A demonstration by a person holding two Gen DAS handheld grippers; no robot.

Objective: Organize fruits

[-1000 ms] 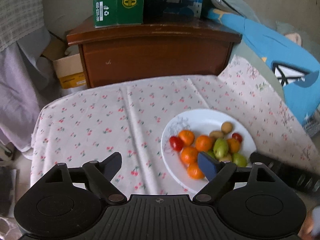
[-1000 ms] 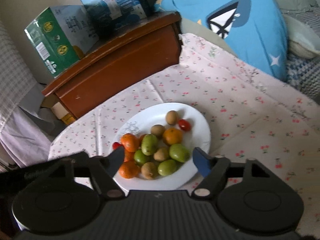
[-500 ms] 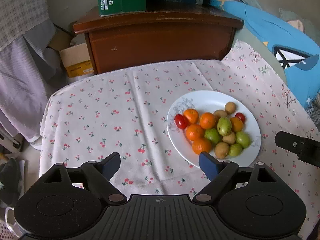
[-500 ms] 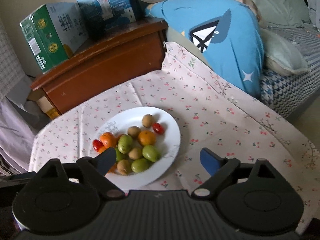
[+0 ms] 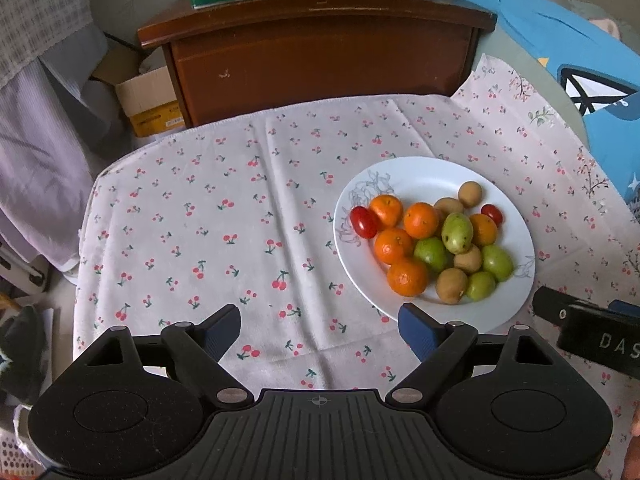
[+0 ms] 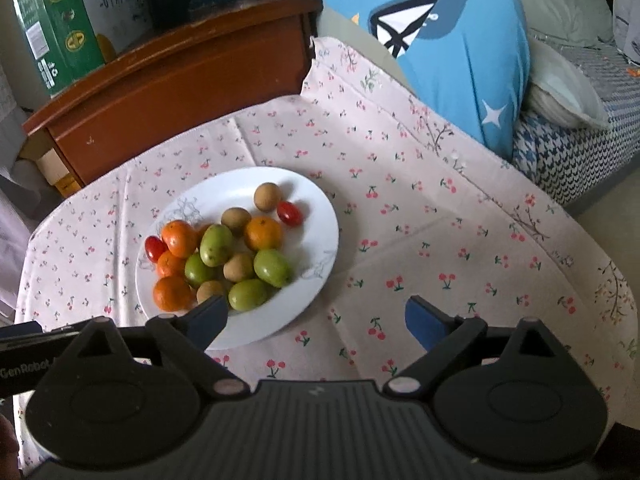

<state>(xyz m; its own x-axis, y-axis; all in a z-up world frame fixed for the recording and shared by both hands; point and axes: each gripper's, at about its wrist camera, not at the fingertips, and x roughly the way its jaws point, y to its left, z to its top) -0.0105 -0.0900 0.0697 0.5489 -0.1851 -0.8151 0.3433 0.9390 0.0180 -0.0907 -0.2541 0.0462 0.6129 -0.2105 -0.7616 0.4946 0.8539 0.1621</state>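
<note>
A white plate (image 5: 416, 172) (image 6: 320, 216) on the cherry-print tablecloth holds several mandarins (image 5: 420, 220), green fruits (image 6: 274, 267), brown kiwis (image 6: 267, 196) and two cherry tomatoes (image 5: 363, 222). My left gripper (image 5: 320, 330) hovers open over bare cloth, just left of the plate's near rim, nothing between its fingers. My right gripper (image 6: 316, 318) hangs above the plate's near right rim; its jaws are opening and hold nothing. Its left fingertip (image 6: 208, 316) overlaps the near fruits in view. The right gripper's body shows at the right edge of the left wrist view.
A brown wooden cabinet (image 5: 320, 52) stands behind the table, with a green carton (image 6: 56, 36) on top. A blue plush cushion (image 6: 452, 48) lies at the back right, bedding beyond it. Cardboard boxes (image 5: 148, 100) and hanging cloth sit at the left.
Both grippers have drawn back from the plate, which now shows whole. The right view has swung right and its jaws stand wider apart.
</note>
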